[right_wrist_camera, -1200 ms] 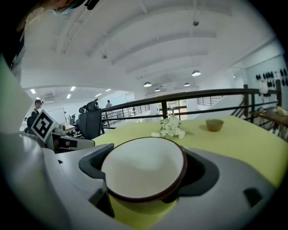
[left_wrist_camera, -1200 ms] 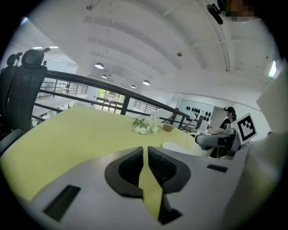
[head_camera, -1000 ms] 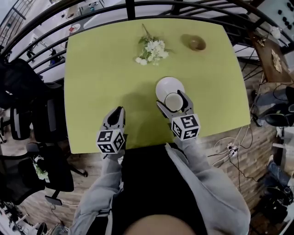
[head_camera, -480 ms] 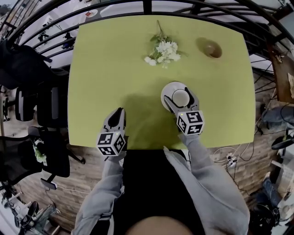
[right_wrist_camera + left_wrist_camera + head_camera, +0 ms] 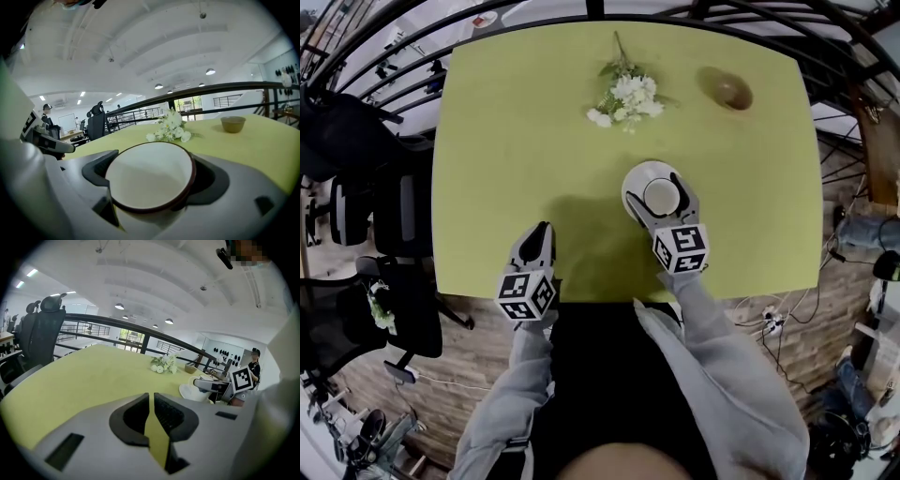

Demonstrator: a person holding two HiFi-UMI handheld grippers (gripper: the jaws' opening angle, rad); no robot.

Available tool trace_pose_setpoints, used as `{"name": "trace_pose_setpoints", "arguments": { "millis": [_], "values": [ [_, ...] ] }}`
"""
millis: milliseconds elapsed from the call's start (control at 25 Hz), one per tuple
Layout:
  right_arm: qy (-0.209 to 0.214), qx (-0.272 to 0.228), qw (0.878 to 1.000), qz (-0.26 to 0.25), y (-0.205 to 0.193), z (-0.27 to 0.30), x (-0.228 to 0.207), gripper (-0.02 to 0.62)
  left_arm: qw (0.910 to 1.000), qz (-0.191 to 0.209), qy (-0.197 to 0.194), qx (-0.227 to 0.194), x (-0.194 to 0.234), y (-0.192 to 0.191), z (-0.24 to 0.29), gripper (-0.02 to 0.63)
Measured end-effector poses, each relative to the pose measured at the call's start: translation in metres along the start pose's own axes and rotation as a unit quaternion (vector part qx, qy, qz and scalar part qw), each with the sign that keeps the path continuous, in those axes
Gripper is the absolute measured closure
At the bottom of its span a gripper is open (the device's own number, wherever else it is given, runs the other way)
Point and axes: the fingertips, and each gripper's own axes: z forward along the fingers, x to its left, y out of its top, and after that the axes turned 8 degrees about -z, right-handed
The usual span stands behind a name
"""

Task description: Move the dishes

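Right gripper [image 5: 659,195] holds white brown-rimmed ceramic cup [image 5: 662,198] at white round saucer [image 5: 635,177], yellow-green bench [image 5: 506,141]; left gripper [image 5: 543,229] narrow, empty.

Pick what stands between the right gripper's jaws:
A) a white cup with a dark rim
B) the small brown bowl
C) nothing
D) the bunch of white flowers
A: in the right gripper view, the right gripper has its jaws on either side of the white cup, while the flowers and the brown bowl sit farther off.
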Motion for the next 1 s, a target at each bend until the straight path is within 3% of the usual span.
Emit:
{"name": "trace_pose_setpoints", "arguments": {
  "millis": [360,640,1000],
  "values": [
    [0.002,-0.007,1.0,0.024,0.001,-0.002,0.001,0.109,0.9998,0.012,-0.019,0.001,-0.014,0.004,0.005,0.56],
    [0.003,-0.031,0.998,0.045,0.017,-0.049,-0.01,0.089,0.9978,0.035,-0.056,-0.006,-0.035,0.022,0.022,0.56],
    [-0.088,-0.054,0.99,0.1,0.016,-0.133,-0.078,0.097,0.9912,0.067,-0.114,-0.002,-0.088,0.038,0.055,0.56]
  ]
}}
